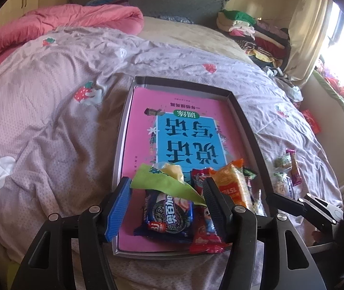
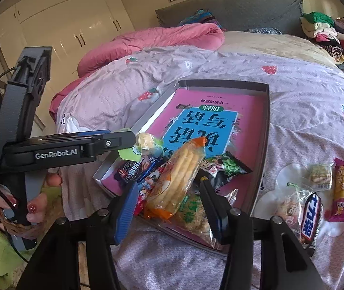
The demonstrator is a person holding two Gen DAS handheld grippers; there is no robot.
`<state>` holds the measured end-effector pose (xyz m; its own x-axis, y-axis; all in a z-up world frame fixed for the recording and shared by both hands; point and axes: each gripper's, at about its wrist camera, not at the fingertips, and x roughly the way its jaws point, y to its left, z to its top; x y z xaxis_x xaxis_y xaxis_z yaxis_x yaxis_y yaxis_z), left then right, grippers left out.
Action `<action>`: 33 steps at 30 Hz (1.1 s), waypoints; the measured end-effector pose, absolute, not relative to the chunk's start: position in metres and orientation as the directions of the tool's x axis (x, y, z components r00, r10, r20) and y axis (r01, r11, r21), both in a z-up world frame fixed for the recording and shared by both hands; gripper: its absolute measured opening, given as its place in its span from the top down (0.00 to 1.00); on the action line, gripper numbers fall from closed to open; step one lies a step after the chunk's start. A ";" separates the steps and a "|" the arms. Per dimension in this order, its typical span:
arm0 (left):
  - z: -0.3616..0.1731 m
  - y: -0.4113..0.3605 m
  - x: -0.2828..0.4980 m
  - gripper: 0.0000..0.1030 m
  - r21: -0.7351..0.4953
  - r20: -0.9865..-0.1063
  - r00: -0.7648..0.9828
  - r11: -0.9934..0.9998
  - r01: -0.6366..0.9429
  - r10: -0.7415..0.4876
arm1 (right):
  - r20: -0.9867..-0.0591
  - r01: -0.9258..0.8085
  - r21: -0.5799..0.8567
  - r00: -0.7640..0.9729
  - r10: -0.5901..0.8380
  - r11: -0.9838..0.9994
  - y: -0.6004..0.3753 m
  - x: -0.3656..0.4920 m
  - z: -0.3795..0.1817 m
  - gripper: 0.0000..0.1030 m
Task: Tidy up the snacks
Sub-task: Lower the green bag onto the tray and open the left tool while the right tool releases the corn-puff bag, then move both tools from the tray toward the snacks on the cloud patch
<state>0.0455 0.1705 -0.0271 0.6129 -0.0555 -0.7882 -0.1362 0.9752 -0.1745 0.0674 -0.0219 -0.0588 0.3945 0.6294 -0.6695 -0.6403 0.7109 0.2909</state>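
A shallow grey box [image 1: 242, 111] with a pink book [image 1: 147, 106] inside lies on the bed. My left gripper [image 1: 167, 188] is open over the box's near end, and a green-wrapped yellow snack [image 1: 162, 181] lies between its fingers above an Oreo pack [image 1: 169, 215]. My right gripper [image 2: 167, 193] is open around an orange cracker pack [image 2: 179, 176] that rests on the snack pile in the box [image 2: 266, 130]. The left gripper [image 2: 123, 140] shows in the right wrist view, with the green snack [image 2: 145, 145] at its tips.
Several loose snacks lie on the lilac quilt [image 2: 304, 111] right of the box: a Snickers bar [image 2: 311, 217], a pink bar [image 2: 340, 191], a small wafer pack [image 2: 320, 176]. A pink duvet [image 1: 63, 24] and a clothes pile [image 1: 251, 31] sit at the bed's far end.
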 end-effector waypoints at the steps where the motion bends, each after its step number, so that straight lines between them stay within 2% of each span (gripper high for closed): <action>1: -0.026 0.170 0.045 0.38 -0.175 -0.786 0.616 0.975 -0.136 -0.055 | -0.667 -0.638 0.290 0.399 0.629 0.713 -0.023 0.067 -0.058 0.46; 4: -0.021 0.169 0.044 0.29 -0.179 -0.778 0.626 0.975 -0.135 -0.057 | -0.662 -0.633 0.284 0.414 0.625 0.720 -0.026 0.068 -0.055 0.45; 23: -0.002 0.159 0.039 0.27 -0.185 -0.750 0.659 0.975 -0.119 -0.062 | -0.631 -0.595 0.276 0.480 0.609 0.755 -0.048 0.069 -0.040 0.34; 33: 0.010 0.145 0.037 0.21 -0.185 -0.738 0.670 0.978 -0.092 -0.077 | -0.621 -0.574 0.267 0.512 0.594 0.774 -0.061 0.069 -0.034 0.31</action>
<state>0.0365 0.1445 0.0098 0.6701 -0.0766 -0.7383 -0.0923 0.9783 -0.1853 0.0688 -0.0614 -0.0342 0.5119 0.5939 -0.6207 -0.5738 0.7741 0.2675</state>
